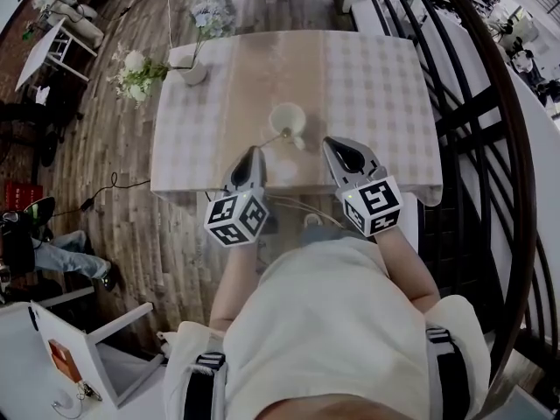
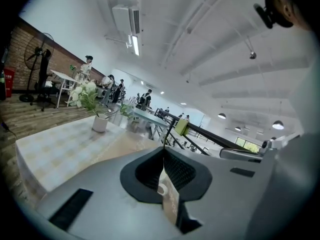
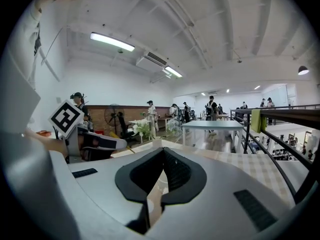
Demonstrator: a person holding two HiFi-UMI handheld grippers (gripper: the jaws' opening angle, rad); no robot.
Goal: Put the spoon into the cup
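1. Table [image 1: 376, 86]: covered with a pale checked cloth that has a plain band down its middle. I see it from the head view, steeply from above.
2. Cup [image 1: 287, 117]: white and upright, standing on the plain band near the table's near edge, with its small handle turned toward me.
3. Spoon [image 1: 272, 138]: a thin pale handle slants from the cup's near-left rim down toward the left tong. I cannot tell whether its bowl sits inside the cup or beside it.
4. Left gripper [image 1: 254, 154]: its jaws are pressed together at the tip and hold nothing. In its own view the distant cup shows only through the slit lower down. The tip sits just beside the spoon's free end, and no contact can be made out.
5. Right gripper [image 1: 335, 145]: its jaws also meet at the tip and it is empty. It is near the cup's near-right side and apart from it.
6. Marker cubes [image 1: 236, 218]: one rides behind each tong (both hover over the table's near edge).
7. Vase [image 1: 192, 73]: white, at the far-left corner, with white flowers [image 1: 133, 70] leaning out past the table's left edge, well apart from the cup
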